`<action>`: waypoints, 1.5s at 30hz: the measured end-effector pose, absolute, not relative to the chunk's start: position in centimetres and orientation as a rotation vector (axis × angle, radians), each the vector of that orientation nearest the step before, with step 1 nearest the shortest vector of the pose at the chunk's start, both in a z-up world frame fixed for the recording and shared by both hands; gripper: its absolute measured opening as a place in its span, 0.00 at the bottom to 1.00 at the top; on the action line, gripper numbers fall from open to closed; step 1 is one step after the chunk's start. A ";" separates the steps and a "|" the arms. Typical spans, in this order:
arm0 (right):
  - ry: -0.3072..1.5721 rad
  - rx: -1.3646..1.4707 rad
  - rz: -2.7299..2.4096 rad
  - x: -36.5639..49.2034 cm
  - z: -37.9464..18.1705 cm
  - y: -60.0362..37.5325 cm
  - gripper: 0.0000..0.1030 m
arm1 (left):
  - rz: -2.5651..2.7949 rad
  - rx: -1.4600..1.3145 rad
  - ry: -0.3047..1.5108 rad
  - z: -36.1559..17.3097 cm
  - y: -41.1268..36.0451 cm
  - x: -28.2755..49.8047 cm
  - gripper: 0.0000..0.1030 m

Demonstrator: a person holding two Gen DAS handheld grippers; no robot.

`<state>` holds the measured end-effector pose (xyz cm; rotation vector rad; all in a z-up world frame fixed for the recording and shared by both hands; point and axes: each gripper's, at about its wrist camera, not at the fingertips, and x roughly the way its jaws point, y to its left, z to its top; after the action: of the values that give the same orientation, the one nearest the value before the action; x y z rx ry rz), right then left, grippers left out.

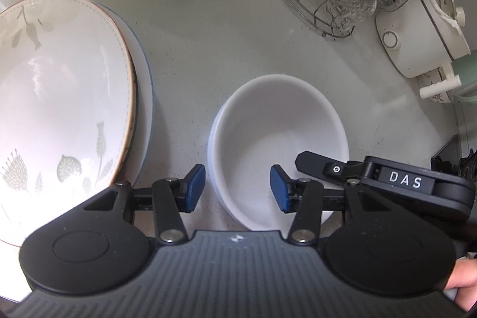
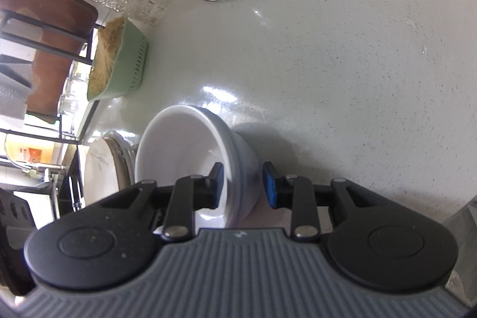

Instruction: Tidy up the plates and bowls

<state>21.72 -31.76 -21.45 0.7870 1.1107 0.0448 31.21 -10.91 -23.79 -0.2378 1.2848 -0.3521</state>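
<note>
Before me spreads the pale speckled stone countertop (image 1: 208, 29). On its left lies my large white plate with grey leaf prints (image 1: 59, 97), stacked on another plate. Beside it, a little apart, stand the nested plain white ceramic bowls (image 1: 277, 133). My left gripper (image 1: 237, 188) hangs half-wide over their near rim, holding nothing. My right gripper (image 2: 242, 184) straddles the bowls' wall, one pad inside, the outer blue pad (image 2: 269, 189) standing just clear.

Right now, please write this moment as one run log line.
left tool: open, over bowl rim | right tool: open, astride bowl wall | plates: stacked beside
</note>
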 end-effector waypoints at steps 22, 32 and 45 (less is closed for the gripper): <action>1.056 0.748 -0.016 19.7 -20.6 -33.9 0.19 | -0.401 -0.295 1.301 -25.4 -11.9 31.0 0.27; 1.044 0.735 -0.026 19.0 -19.1 -33.2 0.19 | -0.397 -0.308 1.294 -23.7 -11.1 30.7 0.22; 0.982 0.679 -0.024 18.0 -13.1 -31.9 0.19 | -0.432 -0.326 1.246 -17.7 -9.5 29.9 0.22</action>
<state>18.03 -31.93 -13.13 0.6786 0.9820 -0.0238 29.92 -9.54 -17.66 -0.3255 1.2455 -0.4319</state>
